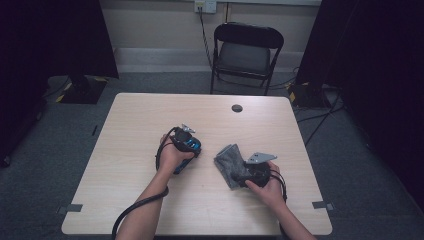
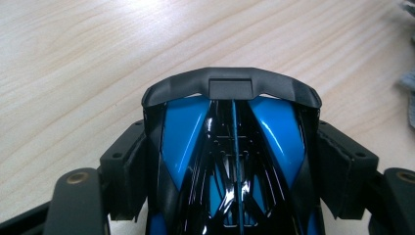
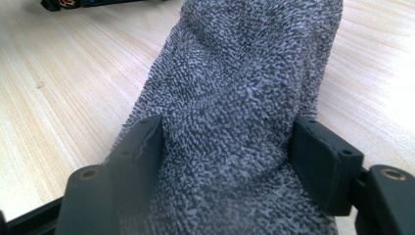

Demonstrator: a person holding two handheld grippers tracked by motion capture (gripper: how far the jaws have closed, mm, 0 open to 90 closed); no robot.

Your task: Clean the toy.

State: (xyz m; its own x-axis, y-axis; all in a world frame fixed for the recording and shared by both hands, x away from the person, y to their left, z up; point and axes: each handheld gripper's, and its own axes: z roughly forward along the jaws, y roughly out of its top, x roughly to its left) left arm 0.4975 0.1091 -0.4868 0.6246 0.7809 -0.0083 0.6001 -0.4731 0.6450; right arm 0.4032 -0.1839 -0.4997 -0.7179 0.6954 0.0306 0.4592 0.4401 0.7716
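Note:
A glossy blue and black toy car [image 2: 181, 127] sits between the jaws of my left gripper [image 2: 232, 166], whose pads [image 2: 128, 171] press on its two sides just behind a black spoiler-like bar. From the high view, the left gripper [image 1: 185, 150] and the car [image 1: 191, 145] are a little left of the table's middle. A grey terry cloth [image 3: 244, 73] is bunched between the pads of my right gripper [image 3: 227, 156], which is shut on it. In the high view the cloth [image 1: 227, 160] lies on the table right of centre, with the right gripper [image 1: 245, 172] at its near end.
The light wooden table [image 1: 150, 115] has a round cable hole [image 1: 237, 108] near its far edge. A black folding chair [image 1: 247, 50] stands beyond the table. Cables run over the floor at the right, and dark curtains hang on both sides.

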